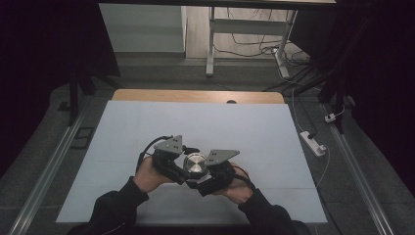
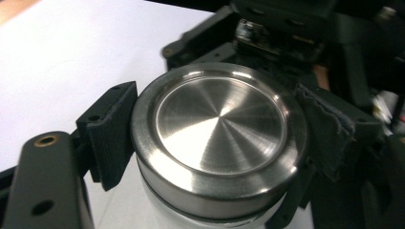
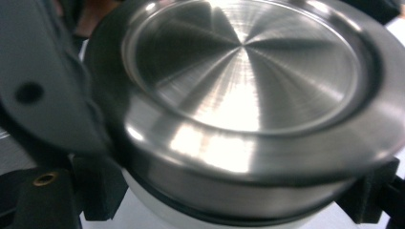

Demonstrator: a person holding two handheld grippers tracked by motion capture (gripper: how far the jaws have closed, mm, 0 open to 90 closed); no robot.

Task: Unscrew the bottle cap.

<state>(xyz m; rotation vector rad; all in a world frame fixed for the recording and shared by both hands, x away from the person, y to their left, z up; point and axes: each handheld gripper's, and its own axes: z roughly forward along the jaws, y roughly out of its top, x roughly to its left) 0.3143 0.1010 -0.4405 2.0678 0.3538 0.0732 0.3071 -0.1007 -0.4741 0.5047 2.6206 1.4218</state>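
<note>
Left gripper (image 1: pixel 182 165) pinches the steel lid (image 1: pixel 195 164) from 9 o'clock, right gripper (image 1: pixel 208 171) clamps the white jar (image 2: pixel 157 210) below from 3. Jar upright (axis vertical) near the table's (image 1: pixel 122 127) front; lid prob. twists off.

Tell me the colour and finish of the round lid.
Silver brushed metal lid with fine radial lines from its centre; the left gripper view shows it best.

No readable text, apparently (lid (image 2: pixel 220 138) blank, views dim).

Dim room, dark vignetted edges; glare on steel lid (image 3: pixel 243 90); close-ups soft.
</note>
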